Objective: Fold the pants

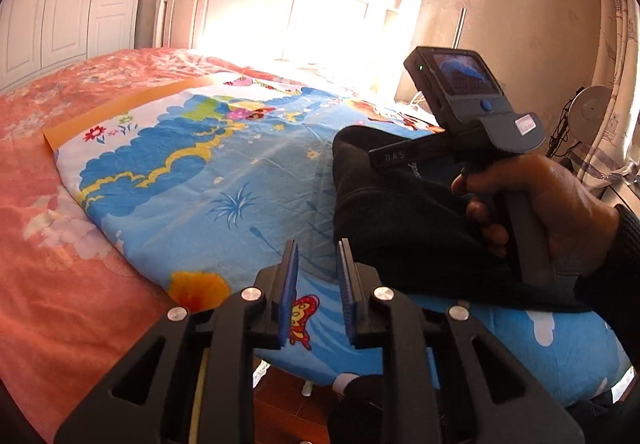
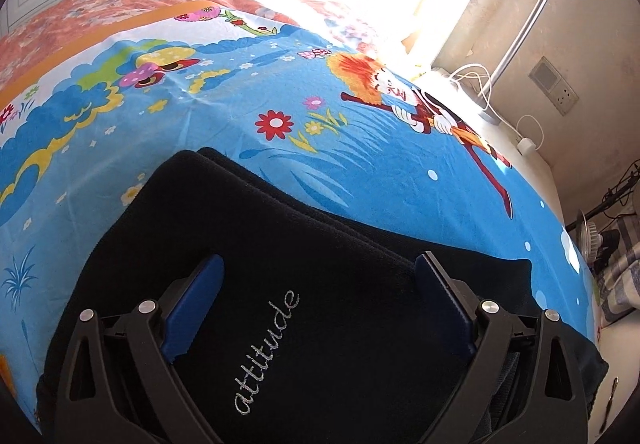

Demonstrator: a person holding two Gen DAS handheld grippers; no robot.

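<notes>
Folded pants [image 2: 320, 264] — cartoon sheet [image 2: 360, 148] beneath

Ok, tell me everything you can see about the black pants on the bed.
The black pants look like soft knit fabric, folded into a compact stack with layered edges showing along the far side. The word "attitude" is stitched in silvery cursive on the top layer. They lie flat on the blue cartoon-print sheet near the bed's near edge. The right tool hangs over them, its blue pads spread wide and gripping nothing. The left tool sits beside them, over the sheet, not touching.
</notes>
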